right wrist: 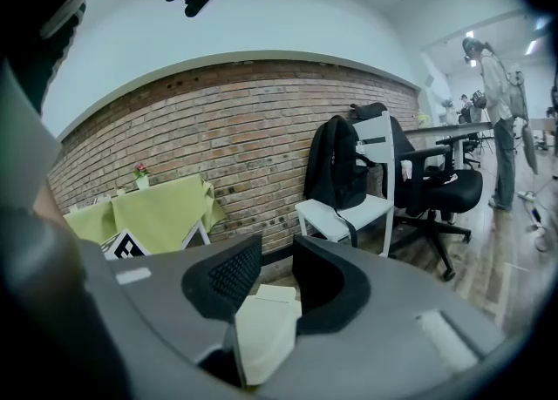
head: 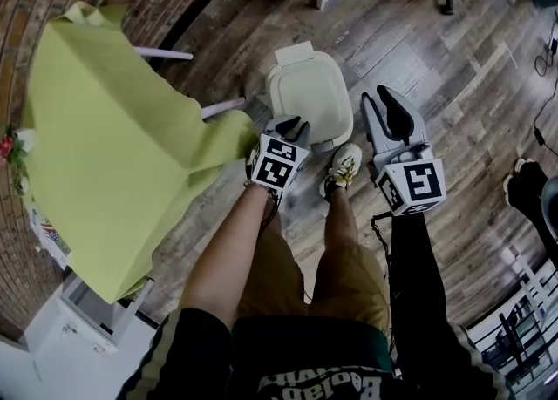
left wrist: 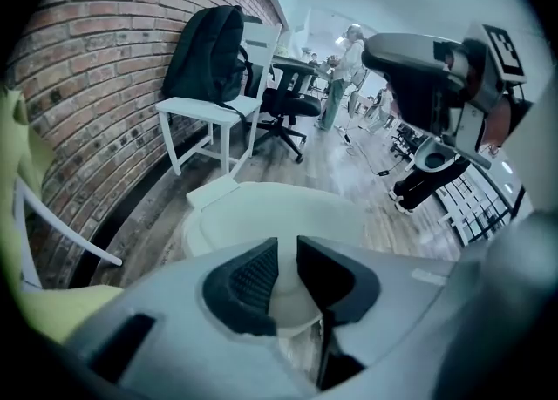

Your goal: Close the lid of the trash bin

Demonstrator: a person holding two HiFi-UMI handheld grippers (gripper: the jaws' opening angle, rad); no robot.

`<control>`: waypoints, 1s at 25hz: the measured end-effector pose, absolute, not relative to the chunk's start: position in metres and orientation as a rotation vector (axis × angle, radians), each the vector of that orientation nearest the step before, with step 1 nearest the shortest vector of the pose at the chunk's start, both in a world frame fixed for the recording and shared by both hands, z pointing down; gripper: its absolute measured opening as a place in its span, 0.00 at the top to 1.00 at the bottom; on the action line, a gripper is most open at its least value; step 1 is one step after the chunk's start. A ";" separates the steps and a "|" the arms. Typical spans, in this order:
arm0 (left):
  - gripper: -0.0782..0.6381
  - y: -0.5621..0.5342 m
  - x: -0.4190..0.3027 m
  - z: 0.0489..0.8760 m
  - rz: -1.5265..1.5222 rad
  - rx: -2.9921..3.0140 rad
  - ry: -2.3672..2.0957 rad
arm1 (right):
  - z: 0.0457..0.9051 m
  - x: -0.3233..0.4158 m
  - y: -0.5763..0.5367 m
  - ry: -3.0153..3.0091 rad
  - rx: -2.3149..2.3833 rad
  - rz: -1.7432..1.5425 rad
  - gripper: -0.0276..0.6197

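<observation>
We look down at a pale trash bin (head: 305,102) on the wood floor (head: 436,58), just ahead of our feet. Its lid (left wrist: 279,215) looks down, though we cannot tell if it is fully seated. Its long side runs away from us. The left gripper (head: 292,125) is nearer, over the lid's near edge, its 2 jaws narrowly apart, holding nothing. The right gripper (head: 388,111) hangs beside the bin's right side, jaws apart, empty.

Smooth plastic trash bin (head: 305,98), wooden floor (head: 418,50)
</observation>
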State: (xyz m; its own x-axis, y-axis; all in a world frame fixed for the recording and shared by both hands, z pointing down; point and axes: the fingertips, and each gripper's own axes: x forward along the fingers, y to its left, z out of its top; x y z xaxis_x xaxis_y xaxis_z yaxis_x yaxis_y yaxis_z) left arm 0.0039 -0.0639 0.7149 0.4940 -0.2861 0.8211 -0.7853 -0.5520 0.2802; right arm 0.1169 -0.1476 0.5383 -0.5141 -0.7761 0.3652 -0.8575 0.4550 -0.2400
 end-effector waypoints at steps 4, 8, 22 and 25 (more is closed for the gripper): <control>0.79 -0.059 0.005 0.720 0.976 2.072 -0.887 | 0.544 0.114 -0.143 -2.497 1.404 0.592 0.76; 0.79 -0.055 0.007 0.725 0.989 2.060 -0.883 | 0.545 0.115 -0.139 -2.492 1.385 0.576 0.76; 0.73 -0.027 0.019 0.763 1.032 1.951 -0.852 | 0.557 0.122 -0.125 -2.479 1.327 0.605 0.76; 0.73 -0.024 0.020 0.769 1.053 1.944 -0.842 | 0.558 0.123 -0.123 -2.477 1.328 0.615 0.76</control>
